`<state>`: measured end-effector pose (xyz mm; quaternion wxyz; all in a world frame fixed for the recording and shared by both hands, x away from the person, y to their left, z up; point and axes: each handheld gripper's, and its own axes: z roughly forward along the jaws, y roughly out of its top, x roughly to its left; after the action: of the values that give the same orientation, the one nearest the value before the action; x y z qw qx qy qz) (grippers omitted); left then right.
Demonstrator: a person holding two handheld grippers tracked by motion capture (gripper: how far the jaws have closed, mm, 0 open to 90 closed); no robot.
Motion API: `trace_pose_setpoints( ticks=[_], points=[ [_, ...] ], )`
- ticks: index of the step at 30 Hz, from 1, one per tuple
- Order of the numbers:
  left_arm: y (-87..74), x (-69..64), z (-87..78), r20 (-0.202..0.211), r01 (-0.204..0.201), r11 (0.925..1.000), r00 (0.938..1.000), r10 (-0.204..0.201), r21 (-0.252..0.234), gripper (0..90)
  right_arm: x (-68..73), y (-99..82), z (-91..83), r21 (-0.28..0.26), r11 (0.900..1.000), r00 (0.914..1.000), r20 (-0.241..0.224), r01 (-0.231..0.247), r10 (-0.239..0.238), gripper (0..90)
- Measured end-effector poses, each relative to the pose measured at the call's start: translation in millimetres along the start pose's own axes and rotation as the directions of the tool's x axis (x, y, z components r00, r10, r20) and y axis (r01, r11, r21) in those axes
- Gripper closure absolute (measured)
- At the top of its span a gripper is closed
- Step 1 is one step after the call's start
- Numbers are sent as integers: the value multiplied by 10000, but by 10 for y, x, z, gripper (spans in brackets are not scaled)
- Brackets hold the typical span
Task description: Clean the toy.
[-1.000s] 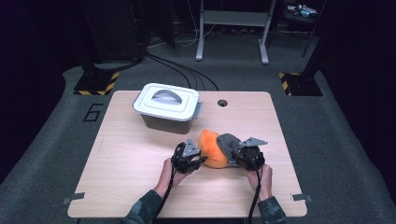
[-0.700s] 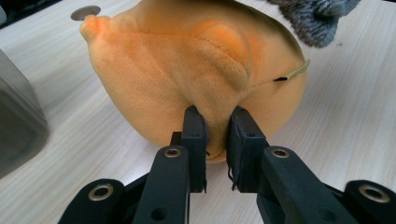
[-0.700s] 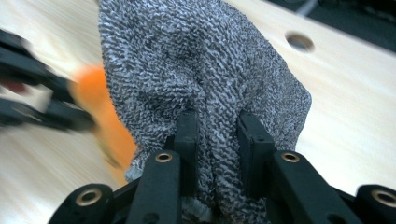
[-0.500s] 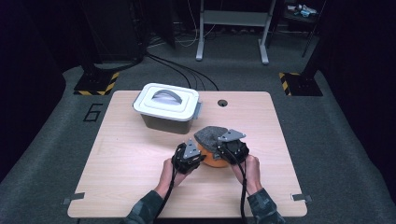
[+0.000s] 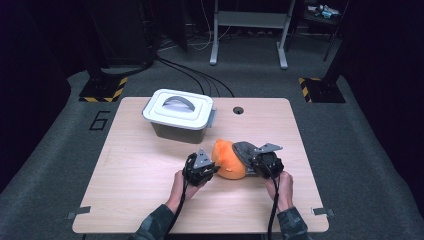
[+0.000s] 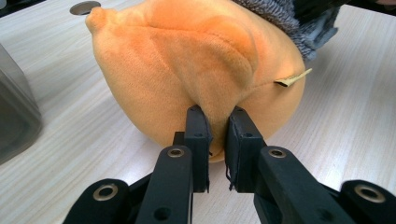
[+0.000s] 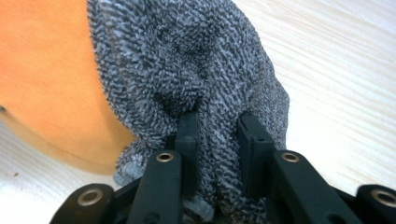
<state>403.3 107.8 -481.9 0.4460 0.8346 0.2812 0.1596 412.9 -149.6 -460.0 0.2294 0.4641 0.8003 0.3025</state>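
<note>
Left gripper point(image 5: 212, 167): its two black jaws are pinched tight on a fold of the soft orange plush toy point(image 6: 201, 60), at that toy's near lower side; in the left gripper view the fabric bunches up between the pads point(image 6: 198, 135).
Right gripper point(image 5: 252, 162): its jaws are clamped on a gathered wad of the grey looped-knit fabric sock point(image 7: 196, 70), which bulges out above and below the pads in the right gripper view.
Plush toy: it rests on the pale wooden table point(image 5: 140, 165) between the two grippers, slightly right of the table's middle and toward the person's side; a small tan tag point(image 6: 292, 79) sticks out from its side.
Grey sock: it covers the right end of the orange toy, touching it, and the orange surface shows beside it in the right gripper view.
Hands: the person's left hand point(image 5: 180, 186) and right hand point(image 5: 283, 186) each hold a gripper from the near edge.
Lidded box: a grey plastic tub with a white lid and handle point(image 5: 179, 115) stands behind and left of the toy, apart from it.
Table hole: a round cable opening point(image 5: 238, 110) lies just right of the tub.
</note>
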Motion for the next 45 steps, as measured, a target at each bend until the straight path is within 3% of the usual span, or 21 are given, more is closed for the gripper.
trace_pose_setpoints(
  ticks=[3, 7, 9, 11, 13, 15, 16, 17, 19, 21, 23, 26, 29, 31, 34, 36, 37, 40, 42, 45],
  points=[
    [-17, 22, -5, -8, 101, 9999, 9999, -101, 5, 802, 18, 27, -121, -521, 9986, 10000, 23, 73, -72, 725],
    [-45, 26, -10, 24, 170, 9999, 9999, -170, 30, 801, 156, 152, -288, -1378, 9895, 9976, -477, 435, -505, 724],
    [-53, 30, -13, -8, 132, 9999, 9999, -132, 46, 800, 306, 223, -207, -1051, 9906, 9943, -510, 878, -936, 724],
    [-64, 30, -13, 4, 140, 9998, 9999, -140, 126, 798, 337, 228, -143, -771, 9925, 9944, -394, 944, -976, 725],
    [-82, 40, -14, -24, 123, 9998, 9999, -123, 162, 786, 322, 211, -44, -749, 9936, 9943, -594, 842, -888, 726],
    [-79, 48, -25, -97, 104, 9999, 9999, -103, 125, 716, 281, 205, -20, -743, 9954, 9942, -847, 606, -668, 727],
    [-68, 47, -35, -116, -7, 9999, 9999, 9, 138, 587, 278, 208, -13, -746, 9958, 9949, -816, 537, -598, 726],
    [-57, 39, -44, -202, -204, 9996, 9996, 208, 169, 587, 278, 208, -13, -746, 9958, 9949, -816, 537, -598, 726],
    [-31, 17, -52, -587, -734, 9967, 9954, 753, 335, 477, 272, 218, -12, -657, 9957, 9937, -875, 646, -702, 727],
    [-7, 6, -36, -553, -933, 9945, 9938, 959, 477, 376, 276, 226, 0, -689, 9957, 9939, -869, 618, -677, 726],
    [18, 2, 8, -447, -1365, 9874, 9891, 1404, 795, 370, 279, 233, 8, -726, 9956, 9942, -855, 597, -658, 726],
    [16, -26, 78, -489, -1679, 9816, 9837, 1728, 908, 480, 286, 239, 14, -661, 9961, 9938, -906, 590, -649, 726],
    [-5, 10, 93, -394, -1229, 9898, 9912, 1260, 722, 631, 279, 231, 24, -766, 9960, 9944, -908, 470, -539, 726],
    [-12, 19, 85, -372, -1080, 9920, 9932, 1105, 652, 698, 253, 226, 12, -796, 9948, 9924, -999, 642, -720, 725],
    [-13, 17, 73, -412, -1007, 9932, 9938, 1032, 593, 730, 266, 231, -90, -1153, 9910, 9926, -917, 685, -793, 725],
    [-23, 22, 76, -307, -733, 9963, 9967, 747, 448, 738, 333, 237, -185, -1499, 9864, 9921, -942, 677, -824, 725],
    [-25, 24, 74, -280, -641, 9971, 9975, 653, 420, 745, 442, 245, -212, -1477, 9839, 9873, -1072, 1005, -1169, 724],
    [-30, 25, 74, -298, -485, 9981, 9983, 496, 369, 753, 517, 238, -163, -1217, 9851, 9867, -931, 1217, -1334, 725],
    [-33, 37, 68, -241, -427, 9984, 9988, 436, 372, 760, 500, 210, -110, -1172, 9845, 9867, -814, 1307, -1407, 727],
    [-29, 32, 72, -252, -455, 9984, 9986, 464, 349, 765, 404, 168, -77, -1181, 9888, 9917, -801, 909, -1008, 728]
  ],
)
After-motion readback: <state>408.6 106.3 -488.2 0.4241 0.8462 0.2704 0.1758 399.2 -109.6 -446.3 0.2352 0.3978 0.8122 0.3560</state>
